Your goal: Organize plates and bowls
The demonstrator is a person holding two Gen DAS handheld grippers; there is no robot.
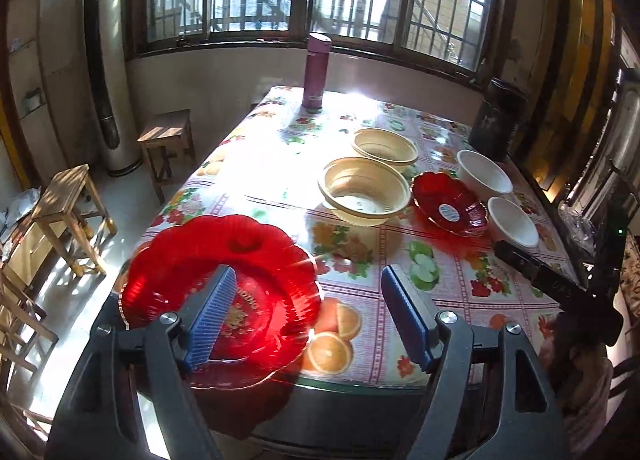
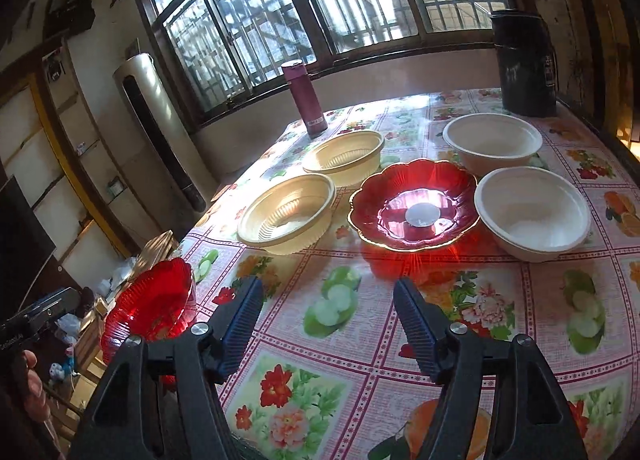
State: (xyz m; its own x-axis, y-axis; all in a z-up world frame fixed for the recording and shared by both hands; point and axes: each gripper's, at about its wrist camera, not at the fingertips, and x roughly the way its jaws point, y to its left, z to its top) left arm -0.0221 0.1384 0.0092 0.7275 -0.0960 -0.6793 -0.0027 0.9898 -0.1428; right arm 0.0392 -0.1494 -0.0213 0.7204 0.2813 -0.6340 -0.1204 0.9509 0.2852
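Note:
My left gripper (image 1: 308, 300) is open over the table's near left corner. Its left finger hangs over a red scalloped glass plate (image 1: 240, 260) that lies there; the plate also shows in the right wrist view (image 2: 148, 308). My right gripper (image 2: 328, 308) is open and empty above the tablecloth. Ahead of it lie a second red plate with a gold rim (image 2: 416, 206), two cream bowls (image 2: 288, 212) (image 2: 344, 156) and two white bowls (image 2: 532, 212) (image 2: 492, 142). The left wrist view shows the second red plate (image 1: 448, 204), a cream bowl (image 1: 364, 190) and a white bowl (image 1: 514, 220).
A flowered tablecloth (image 2: 360, 340) covers the table. A purple flask (image 2: 304, 100) stands at the far edge and a dark canister (image 2: 524, 60) at the far right corner. Wooden stools (image 1: 68, 212) stand left of the table. A tall white appliance (image 1: 106, 60) stands by the wall.

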